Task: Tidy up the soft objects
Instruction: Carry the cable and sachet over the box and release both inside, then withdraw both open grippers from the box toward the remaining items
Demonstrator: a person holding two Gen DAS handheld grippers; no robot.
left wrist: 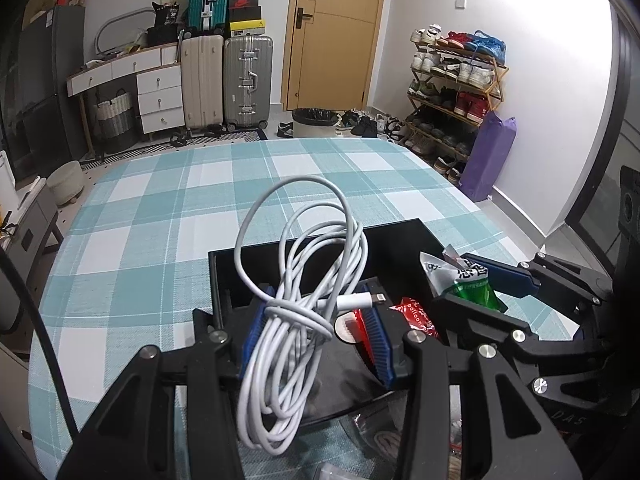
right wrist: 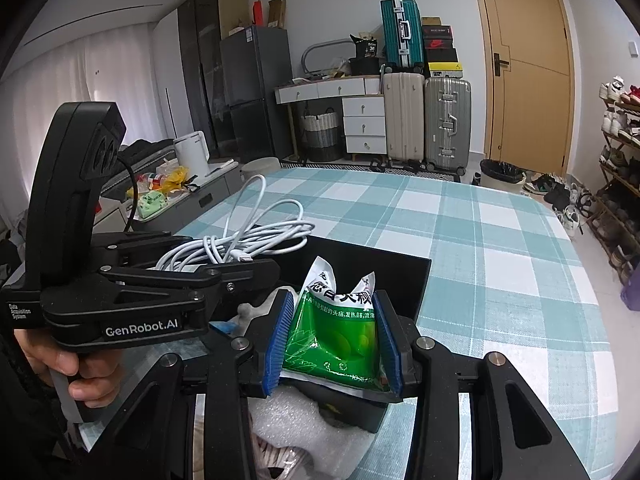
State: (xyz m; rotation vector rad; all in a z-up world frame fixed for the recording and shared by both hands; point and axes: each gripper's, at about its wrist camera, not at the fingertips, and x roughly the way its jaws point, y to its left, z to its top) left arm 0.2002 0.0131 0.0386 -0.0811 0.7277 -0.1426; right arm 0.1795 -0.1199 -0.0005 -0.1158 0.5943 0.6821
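Note:
A coiled white charging cable (left wrist: 296,280) hangs between the blue pads of my left gripper (left wrist: 316,324), which is shut on it above a black open box (left wrist: 320,240) on the checked tablecloth. The same cable (right wrist: 248,236) shows in the right wrist view, held in the left gripper (right wrist: 240,268) at the left. My right gripper (right wrist: 332,340) is shut on a green and white sachet (right wrist: 336,332), over the box's (right wrist: 400,272) near right part. In the left wrist view that sachet (left wrist: 460,280) and the right gripper (left wrist: 480,284) are at the right. A red packet (left wrist: 416,312) lies inside the box.
White foam wrap (right wrist: 304,424) and other small items lie below the grippers near the box. A teal and white checked cloth (left wrist: 240,184) covers the table. Suitcases (left wrist: 228,80), a drawer unit, a shoe rack (left wrist: 456,88) and a door stand beyond the far edge.

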